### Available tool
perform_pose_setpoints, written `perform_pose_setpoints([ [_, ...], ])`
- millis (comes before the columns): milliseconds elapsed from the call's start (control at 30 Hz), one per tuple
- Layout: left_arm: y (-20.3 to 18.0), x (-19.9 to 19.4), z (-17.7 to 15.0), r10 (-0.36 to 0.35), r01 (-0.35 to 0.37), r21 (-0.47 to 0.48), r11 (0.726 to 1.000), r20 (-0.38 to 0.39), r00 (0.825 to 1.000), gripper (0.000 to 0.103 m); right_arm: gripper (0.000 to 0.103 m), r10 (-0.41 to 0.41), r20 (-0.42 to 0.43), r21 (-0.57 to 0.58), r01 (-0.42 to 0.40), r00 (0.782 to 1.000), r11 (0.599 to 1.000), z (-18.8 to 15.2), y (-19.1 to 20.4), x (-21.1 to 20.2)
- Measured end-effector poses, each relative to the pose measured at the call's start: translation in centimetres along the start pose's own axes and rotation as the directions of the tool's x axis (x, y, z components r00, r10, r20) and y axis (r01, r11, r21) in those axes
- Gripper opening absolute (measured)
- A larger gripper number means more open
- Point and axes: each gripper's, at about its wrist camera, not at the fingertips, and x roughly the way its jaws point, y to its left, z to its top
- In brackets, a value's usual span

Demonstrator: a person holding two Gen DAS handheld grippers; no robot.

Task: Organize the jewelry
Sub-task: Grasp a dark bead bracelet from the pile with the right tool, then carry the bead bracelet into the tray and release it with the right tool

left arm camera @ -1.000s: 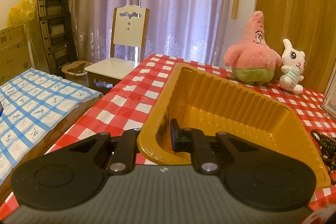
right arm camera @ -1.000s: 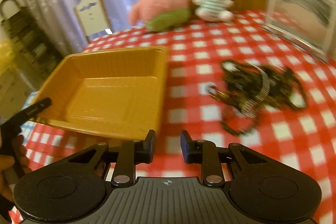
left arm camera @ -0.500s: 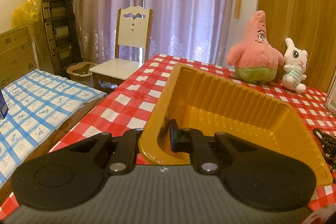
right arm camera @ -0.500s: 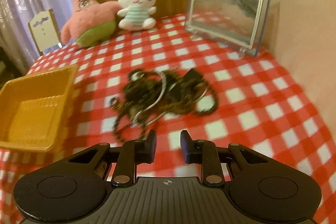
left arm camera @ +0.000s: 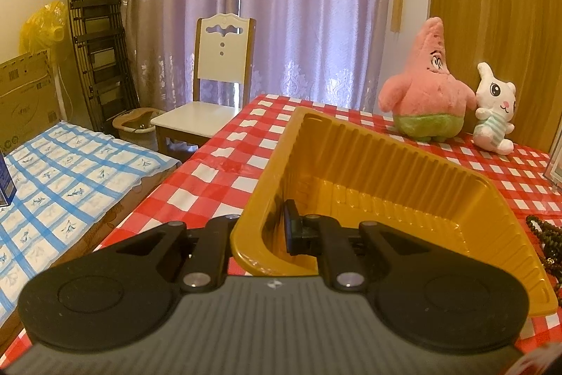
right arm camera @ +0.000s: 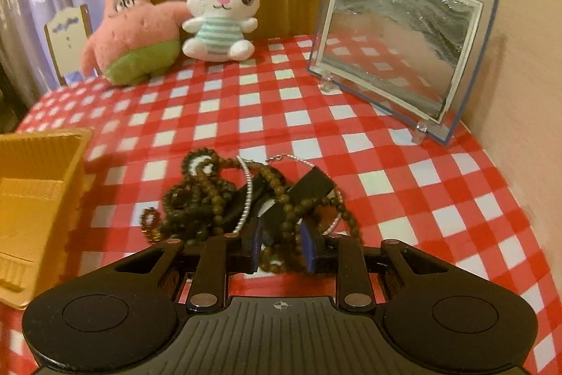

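Closing jaws of the right gripper (right arm camera: 280, 246) sit at the near edge of a tangled jewelry pile (right arm camera: 246, 195), with a loop of brown beads (right arm camera: 277, 255) between the blue pads (right arm camera: 307, 246); whether the pads already press on it cannot be told. Left gripper (left arm camera: 261, 236) is clamped on the near wall of a yellow tray (left arm camera: 386, 185), one finger inside and one outside, probably to steady it as the place where the jewelry will go. Nothing lies in the tray that can be seen. It stands just left of the pile on a red-and-white checked tablecloth (right arm camera: 404, 171). Within the pile are dark bead strands, a silver chain (right arm camera: 247, 195) and flat black pieces (right arm camera: 312, 185), all interlaced, so one strand may drag others along. Behind stand a pink plush (right arm camera: 133, 34), a white bunny (right arm camera: 221, 16) and a glass frame (right arm camera: 397, 48), well apart from the work.
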Motion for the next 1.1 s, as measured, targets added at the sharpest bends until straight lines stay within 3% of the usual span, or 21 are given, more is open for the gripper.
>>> perform_pose_setpoints([
  [67, 0.0, 0.0, 0.0, 0.000, 0.000, 0.004, 1.000, 0.004, 1.000, 0.012, 0.008, -0.013, 0.000, -0.017, 0.013, 1.000, 1.000, 0.0, 0.0, 0.4],
  [300, 0.1, 0.0, 0.0, 0.002, -0.003, 0.004, 1.000, 0.003, 1.000, 0.011, 0.006, -0.005, 0.020, 0.013, 0.005, 1.000, 1.000, -0.2, -1.1, 0.0],
  [500, -0.1, -0.1, 0.1, -0.001, 0.001, 0.010, 1.000, 0.008, 1.000, 0.011, 0.006, 0.058, 0.094, 0.179, -0.075, 0.994, 0.981, 0.6, -4.1, -3.5],
  [700, -0.2, -0.1, 0.1, -0.002, 0.002, 0.010, 1.000, 0.008, 1.000, 0.011, 0.006, 0.147, 0.180, 0.218, -0.185, 0.973, 0.958, 2.2, -3.8, -7.9],
  [833, -0.2, -0.1, 0.1, -0.002, 0.002, 0.009, 1.000, 0.007, 1.000, 0.011, 0.006, 0.264, 0.194, 0.170, -0.297, 0.945, 0.939, 2.8, -0.5, -9.6],
  [1100, -0.5, -0.1, 0.1, -0.011, 0.011, 0.010, 1.000, 0.005, 1.000, 0.011, 0.006, 0.562, 0.099, 0.074, -0.569, 0.821, 0.819, 2.5, 10.1, -9.0],
])
